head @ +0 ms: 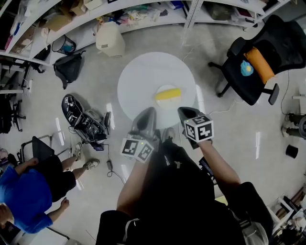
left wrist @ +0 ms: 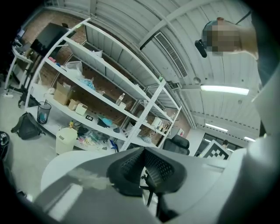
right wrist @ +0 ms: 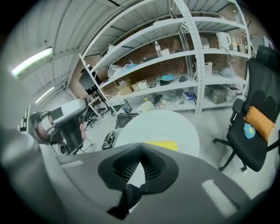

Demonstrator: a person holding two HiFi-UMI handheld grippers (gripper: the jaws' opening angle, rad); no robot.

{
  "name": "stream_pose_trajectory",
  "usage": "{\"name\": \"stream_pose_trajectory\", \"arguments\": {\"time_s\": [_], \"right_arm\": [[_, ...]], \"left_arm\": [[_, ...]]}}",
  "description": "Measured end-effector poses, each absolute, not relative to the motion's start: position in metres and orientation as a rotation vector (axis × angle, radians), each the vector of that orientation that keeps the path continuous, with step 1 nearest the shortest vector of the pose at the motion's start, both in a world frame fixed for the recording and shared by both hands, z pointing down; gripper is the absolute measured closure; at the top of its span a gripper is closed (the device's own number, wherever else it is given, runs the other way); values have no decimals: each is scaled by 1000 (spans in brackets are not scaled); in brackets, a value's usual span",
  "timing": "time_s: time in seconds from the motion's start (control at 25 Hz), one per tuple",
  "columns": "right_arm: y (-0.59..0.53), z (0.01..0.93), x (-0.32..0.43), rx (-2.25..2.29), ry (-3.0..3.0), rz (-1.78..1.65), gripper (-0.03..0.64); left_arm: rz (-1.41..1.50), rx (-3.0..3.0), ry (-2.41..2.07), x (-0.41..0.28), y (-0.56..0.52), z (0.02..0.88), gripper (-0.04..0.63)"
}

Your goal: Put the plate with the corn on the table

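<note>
The round white table (head: pixel 143 79) stands on a pale grey floor (head: pixel 239 139). White shelving (head: pixel 143 7) lines the far wall, and a black office chair (head: pixel 260 62) stands to the right. The plate (head: pixel 167 87) lies near the table's near edge, right of centre. It carries the corn (head: pixel 168 94), long axis roughly parallel to that edge. The left gripper (head: pixel 150 112) and right gripper (head: pixel 184 113) both have their jaws closed together, with nothing held.

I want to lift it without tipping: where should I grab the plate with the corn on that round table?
Probably the bare near rim of the plate, coming in low from the person's side of the table. The corn lies across its middle, leaving only the edge free, and that edge is the closest one.
</note>
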State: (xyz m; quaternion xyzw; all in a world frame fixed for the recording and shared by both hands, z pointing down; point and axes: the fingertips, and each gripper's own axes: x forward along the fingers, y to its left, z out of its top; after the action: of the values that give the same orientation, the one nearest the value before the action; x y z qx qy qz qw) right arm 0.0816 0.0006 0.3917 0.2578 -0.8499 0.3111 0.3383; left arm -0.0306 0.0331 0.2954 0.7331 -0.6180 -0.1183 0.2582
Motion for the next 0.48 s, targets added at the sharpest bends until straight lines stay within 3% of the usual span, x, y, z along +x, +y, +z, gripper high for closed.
{"name": "stream_pose_trajectory", "arguments": {"time_s": [0.48], "right_arm": [[13, 344, 88, 735, -2295, 737, 607]], "left_arm": [[-337, 2033, -1696, -19, 56, 266, 591]]}}
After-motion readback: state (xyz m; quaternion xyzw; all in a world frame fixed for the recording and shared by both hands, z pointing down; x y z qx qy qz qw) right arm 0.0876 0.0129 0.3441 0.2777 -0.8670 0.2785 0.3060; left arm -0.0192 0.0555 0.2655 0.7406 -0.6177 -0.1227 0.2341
